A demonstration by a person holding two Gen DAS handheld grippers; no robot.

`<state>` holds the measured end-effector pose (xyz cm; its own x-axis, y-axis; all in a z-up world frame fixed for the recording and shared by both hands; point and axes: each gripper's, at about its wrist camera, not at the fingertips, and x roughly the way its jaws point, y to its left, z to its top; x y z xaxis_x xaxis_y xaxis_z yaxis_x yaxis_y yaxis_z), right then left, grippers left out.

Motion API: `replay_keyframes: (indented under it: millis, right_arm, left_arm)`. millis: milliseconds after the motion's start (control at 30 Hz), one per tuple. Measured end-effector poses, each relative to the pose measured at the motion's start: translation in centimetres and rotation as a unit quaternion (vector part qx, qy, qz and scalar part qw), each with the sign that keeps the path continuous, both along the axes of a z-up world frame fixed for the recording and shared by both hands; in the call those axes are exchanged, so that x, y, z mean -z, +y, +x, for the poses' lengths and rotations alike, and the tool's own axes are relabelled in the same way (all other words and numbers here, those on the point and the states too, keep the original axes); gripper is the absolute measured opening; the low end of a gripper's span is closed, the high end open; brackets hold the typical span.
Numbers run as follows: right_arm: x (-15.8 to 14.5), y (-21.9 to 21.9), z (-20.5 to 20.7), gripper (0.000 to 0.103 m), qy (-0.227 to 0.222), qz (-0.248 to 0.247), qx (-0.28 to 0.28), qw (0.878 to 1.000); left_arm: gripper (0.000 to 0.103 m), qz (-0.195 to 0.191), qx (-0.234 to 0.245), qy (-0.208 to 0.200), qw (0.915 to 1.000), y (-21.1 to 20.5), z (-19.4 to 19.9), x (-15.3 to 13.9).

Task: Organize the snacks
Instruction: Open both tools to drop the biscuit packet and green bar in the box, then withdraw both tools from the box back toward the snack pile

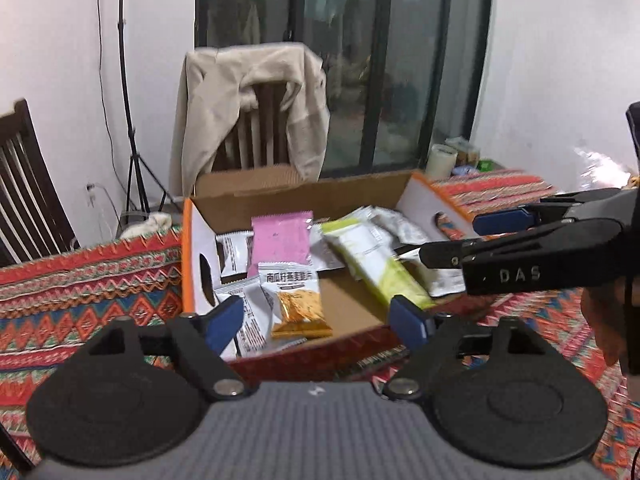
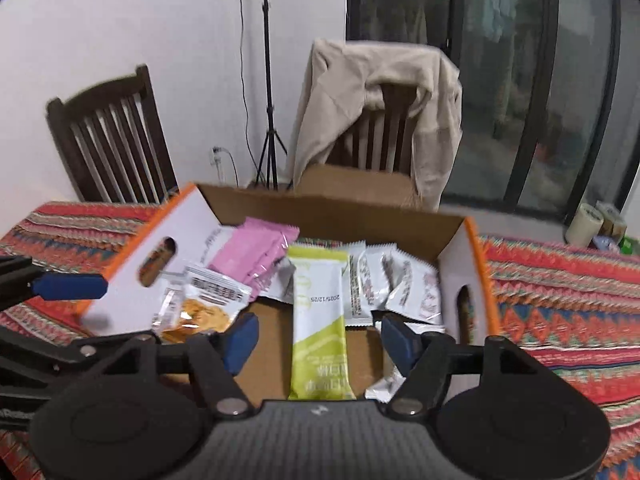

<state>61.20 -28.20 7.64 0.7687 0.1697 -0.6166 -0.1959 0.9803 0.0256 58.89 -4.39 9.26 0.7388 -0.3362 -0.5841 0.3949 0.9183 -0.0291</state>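
Observation:
An open cardboard box (image 1: 192, 240) (image 2: 188, 220) with white and orange sides stands on the patterned tablecloth and holds several snack packets. Among them are a pink packet (image 1: 282, 240) (image 2: 256, 256), a green and white bar packet (image 1: 376, 264) (image 2: 318, 320), an orange crisps packet (image 1: 294, 300) (image 2: 200, 312) and white packets (image 1: 234, 256) (image 2: 400, 280). My left gripper (image 1: 318, 320) hovers open at the box's near edge, over the crisps packet. My right gripper (image 2: 320, 340) is open above the green bar, its pads clear of it. It also reaches in from the right in the left wrist view.
A chair draped with a beige jacket (image 1: 248, 112) (image 2: 380, 112) stands behind the box. A dark wooden chair (image 2: 112, 136) and a tripod stand (image 2: 268, 80) are at the left wall. A tape roll (image 1: 440, 160) and small items sit at the table's far right, before glass doors.

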Motion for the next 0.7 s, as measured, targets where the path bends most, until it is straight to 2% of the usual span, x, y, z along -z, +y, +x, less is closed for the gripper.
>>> replay_keyframes:
  millis: [100, 233, 367, 533, 600, 700]
  right_arm:
    - [-2.2, -0.4, -3.9, 0.076, -0.024, 0.001, -0.002, 1.0]
    - [-4.3, -0.5, -9.7, 0.082, -0.053, 0.005, -0.008, 0.999]
    - [-5.6, -0.4, -15.7, 0.083, -0.084, 0.017, -0.015, 0.996]
    - [-5.8, -0.3, -23.4, 0.091, -0.119, 0.038, -0.014, 0.992]
    - [-5.4, -0.1, -26.0, 0.092, -0.125, 0.048, -0.017, 0.991]
    - [-4.2, 0.0, -30.2, 0.092, -0.13, 0.065, -0.033, 0.989]
  left_arm:
    - [0.092, -0.006, 0.001, -0.024, 0.9997, 1.2, -4.4, -1.5]
    - [0.095, -0.021, -0.001, -0.046, 0.9987, 3.1, -10.8, -2.9]
    - [0.098, -0.031, -0.003, -0.07, 0.9971, 5.2, -17.1, -3.6]
    - [0.101, -0.053, -0.005, -0.093, 0.9943, 8.4, -24.4, -3.6]
    - [0.102, -0.046, -0.008, -0.11, 0.9929, 10.0, -27.3, -3.0]
    - [0.103, -0.018, -0.007, -0.158, 0.9872, 13.1, -31.9, -1.4]
